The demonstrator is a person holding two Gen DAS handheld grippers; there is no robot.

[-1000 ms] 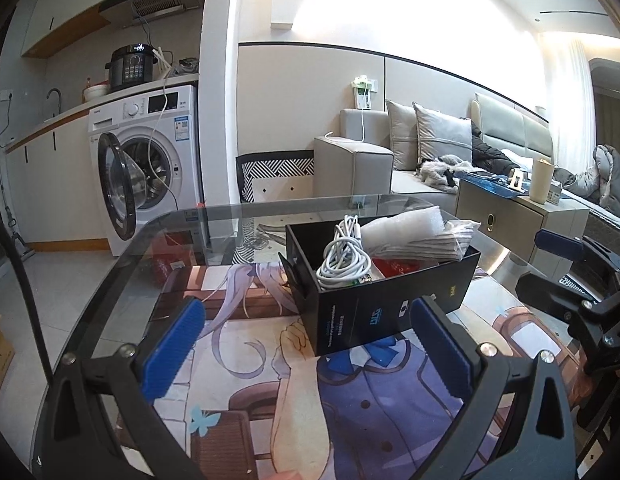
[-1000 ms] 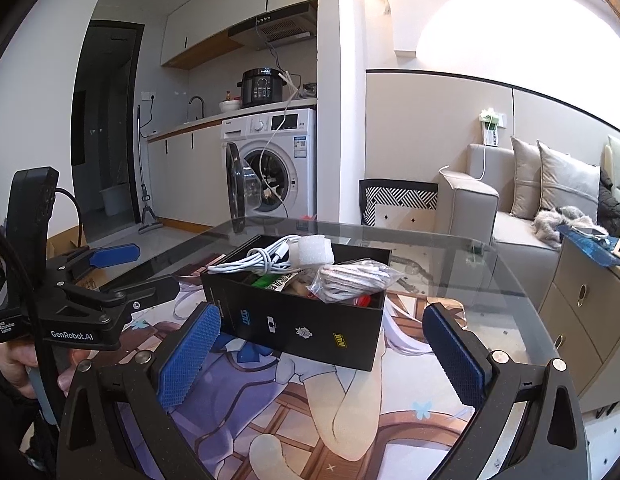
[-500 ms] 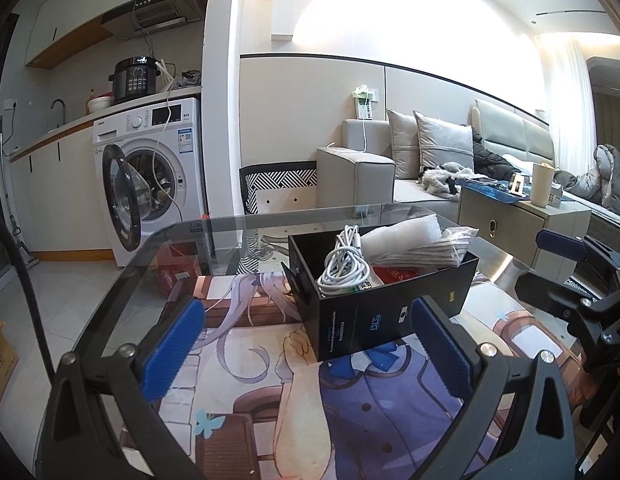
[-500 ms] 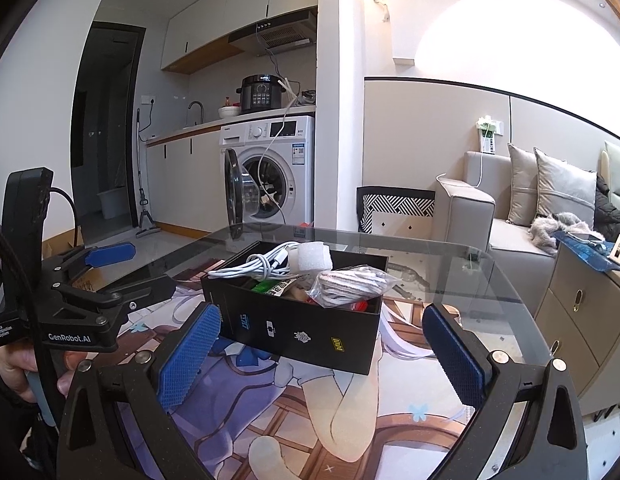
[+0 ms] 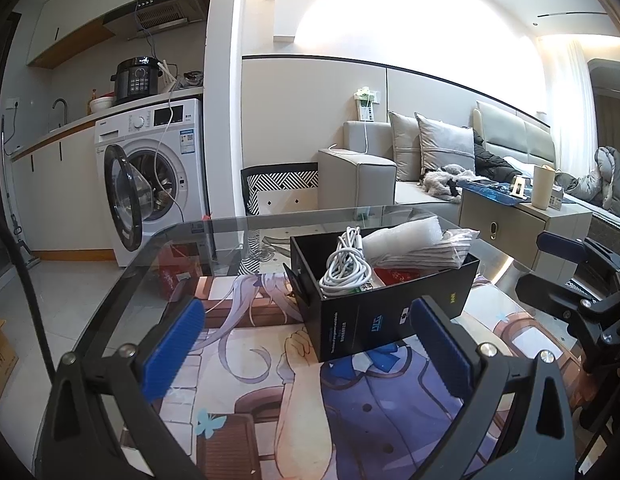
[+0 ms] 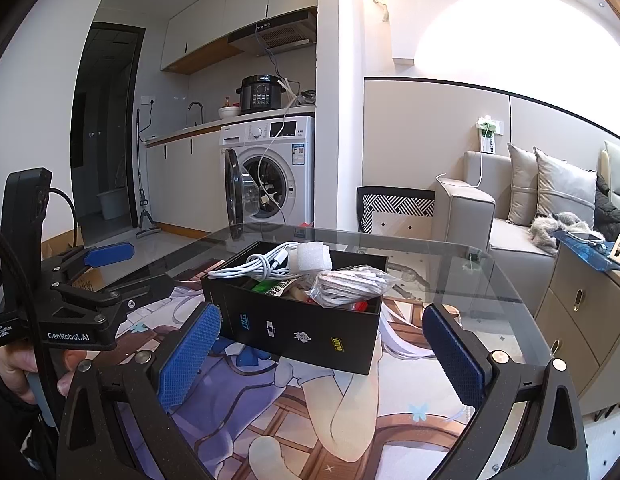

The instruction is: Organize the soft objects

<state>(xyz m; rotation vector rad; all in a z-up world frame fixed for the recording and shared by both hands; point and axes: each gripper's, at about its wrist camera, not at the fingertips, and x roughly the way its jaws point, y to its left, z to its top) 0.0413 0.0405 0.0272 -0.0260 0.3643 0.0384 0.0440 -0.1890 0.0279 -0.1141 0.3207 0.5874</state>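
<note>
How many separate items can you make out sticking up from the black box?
3: a white cable at the end nearer the washing machine, a foam roll beside it, and a bagged striped cloth at the sofa end. Packets underneath are partly hidden; more may be.

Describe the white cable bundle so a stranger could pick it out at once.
Find the glass table with the cartoon mat; a black box stands open on it. The white cable bundle lies coiled at the box's end nearest the washing machine, beside a white foam roll. It alone is looped cord; the neighbouring bagged striped cloth is flat fabric.
</note>
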